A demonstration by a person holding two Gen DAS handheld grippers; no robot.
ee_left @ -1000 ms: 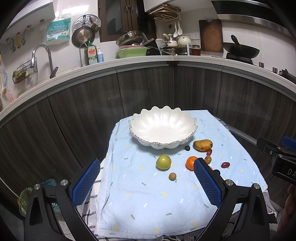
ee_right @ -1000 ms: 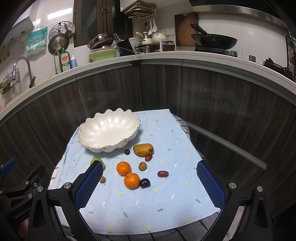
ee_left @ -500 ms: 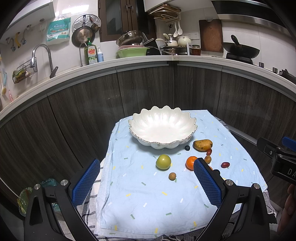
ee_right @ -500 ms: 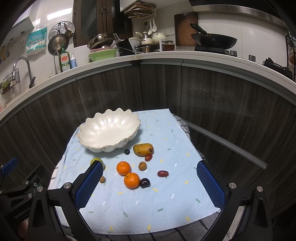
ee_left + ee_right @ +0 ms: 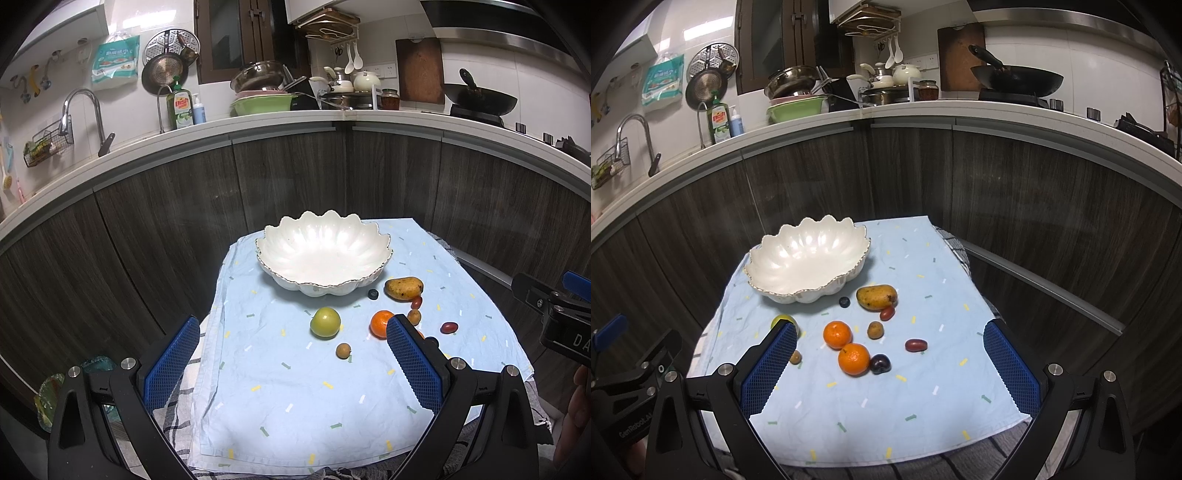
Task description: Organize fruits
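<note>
Both grippers are held back from the fruit, nothing gripped. The left gripper (image 5: 291, 354) is seen with its blue-padded fingers (image 5: 170, 363) spread wide, and the right gripper (image 5: 890, 363) has its blue fingers (image 5: 1012, 371) spread the same way.

A white scalloped ceramic bowl with a gold rim (image 5: 325, 254) is found straight ahead of the left fingers, empty, sitting on a pale blue cloth with confetti marks (image 5: 295, 398) that's laid over the small bench.

From the left wrist view, a round green fruit (image 5: 325, 322) is framed between the fingers, with a small tan round fruit (image 5: 343, 350) just nearer. One orange mandarin (image 5: 381, 323) is partly hidden behind the right-hand finger pad.

From the right wrist view more can be made out between the fingers: two mandarins, the farther one (image 5: 837, 334) and the nearer one (image 5: 853, 359), almost touching. A dark purple plum-like fruit (image 5: 880, 363) is pressed up against the nearer one. A yellow-brown mango (image 5: 876, 297) is lying farther out, just past the bowl's edge, with a small dark blueberry (image 5: 844, 302) beside it and a red cherry tomato (image 5: 887, 313) touching its near side. A brownish round fruit (image 5: 875, 329) and a dark red oval date (image 5: 916, 345) are set apart, closer to the right-hand finger.

Dark wood-grain kitchen cabinets (image 5: 997, 192) are seen behind everything.
</note>
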